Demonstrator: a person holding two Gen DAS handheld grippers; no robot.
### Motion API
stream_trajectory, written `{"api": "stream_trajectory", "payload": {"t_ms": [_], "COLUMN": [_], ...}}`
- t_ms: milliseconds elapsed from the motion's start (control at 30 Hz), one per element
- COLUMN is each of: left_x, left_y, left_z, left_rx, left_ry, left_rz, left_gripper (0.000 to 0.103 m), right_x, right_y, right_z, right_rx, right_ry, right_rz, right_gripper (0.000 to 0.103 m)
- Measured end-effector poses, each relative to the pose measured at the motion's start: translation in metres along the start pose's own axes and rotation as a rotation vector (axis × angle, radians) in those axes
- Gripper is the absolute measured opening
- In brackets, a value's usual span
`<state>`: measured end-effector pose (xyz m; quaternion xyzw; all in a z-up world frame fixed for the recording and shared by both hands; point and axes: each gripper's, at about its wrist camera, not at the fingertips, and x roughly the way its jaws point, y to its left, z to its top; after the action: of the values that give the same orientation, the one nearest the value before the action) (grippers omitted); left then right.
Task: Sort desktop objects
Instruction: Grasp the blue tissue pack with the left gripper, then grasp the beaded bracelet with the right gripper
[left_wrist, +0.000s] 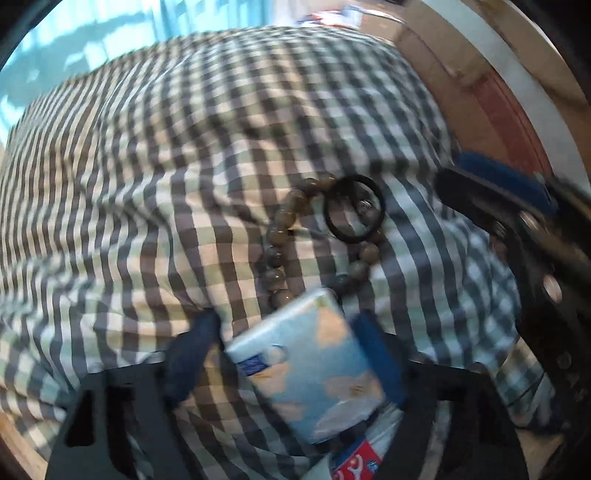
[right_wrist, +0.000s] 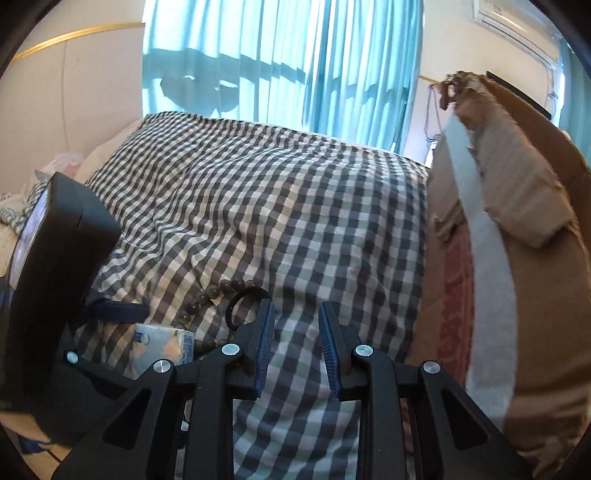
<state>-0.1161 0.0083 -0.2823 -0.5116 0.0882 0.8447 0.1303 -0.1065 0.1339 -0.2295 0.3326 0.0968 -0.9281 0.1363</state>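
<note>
The left claw is straddling the tissue pack, which is lying on the checked bedcover; contact by its pads is unclear. The bead bracelet and black hair tie are lying just beyond. The right claw, narrowly open, is holding nothing.

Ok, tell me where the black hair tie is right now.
In the left wrist view the hair tie lies on the checked cloth, right of centre, overlapping the bead bracelet, beyond the tissue pack between the left gripper fingers.
</note>
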Motion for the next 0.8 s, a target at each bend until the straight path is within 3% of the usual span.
{"api": "stream_trajectory", "payload": {"t_ms": [133,433,600,667,800], "left_x": [-0.010,-0.055,-0.068,-0.072,-0.075], "left_y": [0.015,0.060,0.085,0.091,0.105], "left_z": [0.000,0.004,0.004,0.003,0.002], "left_rx": [-0.028,-0.143,-0.202,-0.221,-0.240], "left_ry": [-0.024,-0.159,-0.197,-0.205,-0.213], "left_rz": [-0.038,0.028,0.038,0.034,0.028], "left_gripper": [0.061,0.061,0.061,0.061,0.061], "right_x": [0.009,0.040,0.051,0.051,0.046], "right_y": [-0.002,0.012,0.011,0.009,0.009], "right_z": [0.003,0.009,0.002,0.001,-0.001], "right_rx": [0.004,-0.016,-0.005,0.003,0.008], "right_ry": [0.019,0.087,0.130,0.130,0.110], "right_rz": [0.018,0.059,0.068,0.081,0.061], "right_gripper": [0.026,0.026,0.026,0.012,0.011]}}
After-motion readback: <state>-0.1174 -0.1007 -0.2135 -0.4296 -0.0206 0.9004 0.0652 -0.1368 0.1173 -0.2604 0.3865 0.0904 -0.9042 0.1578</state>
